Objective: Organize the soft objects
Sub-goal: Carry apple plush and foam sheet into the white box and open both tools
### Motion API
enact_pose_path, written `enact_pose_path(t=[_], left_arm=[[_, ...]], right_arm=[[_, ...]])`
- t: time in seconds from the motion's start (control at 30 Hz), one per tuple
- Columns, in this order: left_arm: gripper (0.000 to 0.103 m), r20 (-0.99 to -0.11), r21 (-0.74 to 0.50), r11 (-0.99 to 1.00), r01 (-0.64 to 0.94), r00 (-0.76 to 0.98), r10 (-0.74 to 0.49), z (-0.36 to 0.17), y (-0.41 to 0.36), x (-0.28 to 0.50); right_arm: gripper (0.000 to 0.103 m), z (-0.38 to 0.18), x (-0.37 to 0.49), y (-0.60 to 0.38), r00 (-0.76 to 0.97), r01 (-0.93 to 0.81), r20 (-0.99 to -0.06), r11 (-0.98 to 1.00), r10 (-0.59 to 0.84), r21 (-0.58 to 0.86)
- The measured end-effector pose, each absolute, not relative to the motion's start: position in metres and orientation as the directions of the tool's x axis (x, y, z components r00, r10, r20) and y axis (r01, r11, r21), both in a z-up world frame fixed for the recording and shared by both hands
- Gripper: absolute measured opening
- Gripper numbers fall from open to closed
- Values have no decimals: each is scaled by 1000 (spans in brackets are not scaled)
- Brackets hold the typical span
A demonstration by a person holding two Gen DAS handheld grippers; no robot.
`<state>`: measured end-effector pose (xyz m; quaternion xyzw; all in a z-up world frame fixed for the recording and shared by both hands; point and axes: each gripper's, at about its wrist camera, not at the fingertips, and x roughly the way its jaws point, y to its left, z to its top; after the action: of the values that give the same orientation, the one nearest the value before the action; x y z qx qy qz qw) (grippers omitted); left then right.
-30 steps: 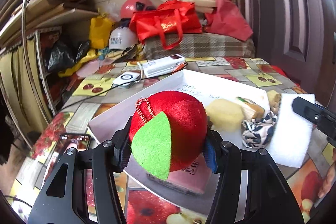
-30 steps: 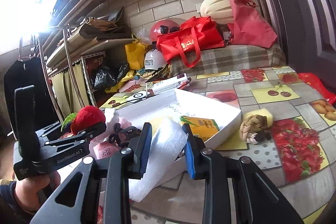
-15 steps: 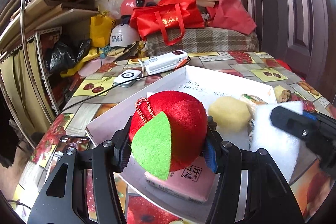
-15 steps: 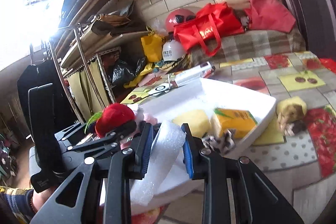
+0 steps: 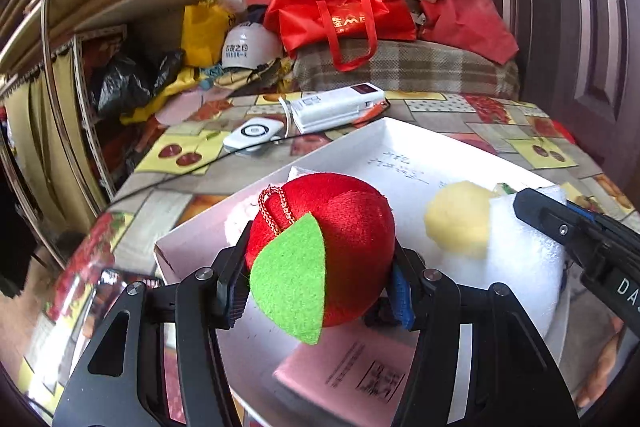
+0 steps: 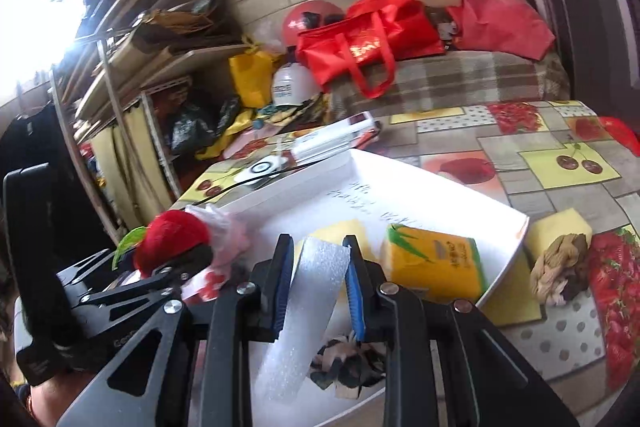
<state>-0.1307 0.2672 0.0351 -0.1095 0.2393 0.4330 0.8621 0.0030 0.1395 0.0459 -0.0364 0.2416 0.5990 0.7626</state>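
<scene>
My left gripper [image 5: 320, 267] is shut on a red plush apple [image 5: 340, 227] with a green felt leaf, held just above the near left part of the white tray [image 5: 400, 143]. My right gripper [image 6: 318, 259] is shut on a white foam sheet [image 6: 316, 279], its jaws still closing tighter, and it hangs over the tray's near side. In the tray lie a yellow sponge [image 5: 460, 223], a yellow tissue pack [image 6: 432, 263], a pink packet [image 5: 348, 375] and patterned cloth [image 6: 344, 363]. The left wrist view shows the right gripper [image 5: 560, 227] and its foam [image 5: 520, 263] close beside the apple.
On the table right of the tray sit another yellow sponge [image 6: 560, 227] and a brown knotted cloth [image 6: 560, 259]. Behind the tray lie a white power bank [image 5: 336, 107] and a round white device [image 5: 252, 135] with a cable. A shelf stands to the left, and red bags [image 5: 340, 15] behind.
Both grippers moved forward over the tray with their loads. The right gripper and its foam sheet came in from the tray's right side toward the apple.
</scene>
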Motion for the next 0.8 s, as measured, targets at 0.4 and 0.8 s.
enact_pose_path(t=[0.4, 0.8], left_arm=[[61, -506, 43, 603, -796, 503, 700, 35, 272, -123], [103, -294, -4, 526, -850, 504, 812, 51, 244, -161]], right_arm=[[29, 47, 5, 151, 137, -940, -413, 250, 900, 234], [103, 57, -5, 125, 294, -916, -317, 360, 902, 176]])
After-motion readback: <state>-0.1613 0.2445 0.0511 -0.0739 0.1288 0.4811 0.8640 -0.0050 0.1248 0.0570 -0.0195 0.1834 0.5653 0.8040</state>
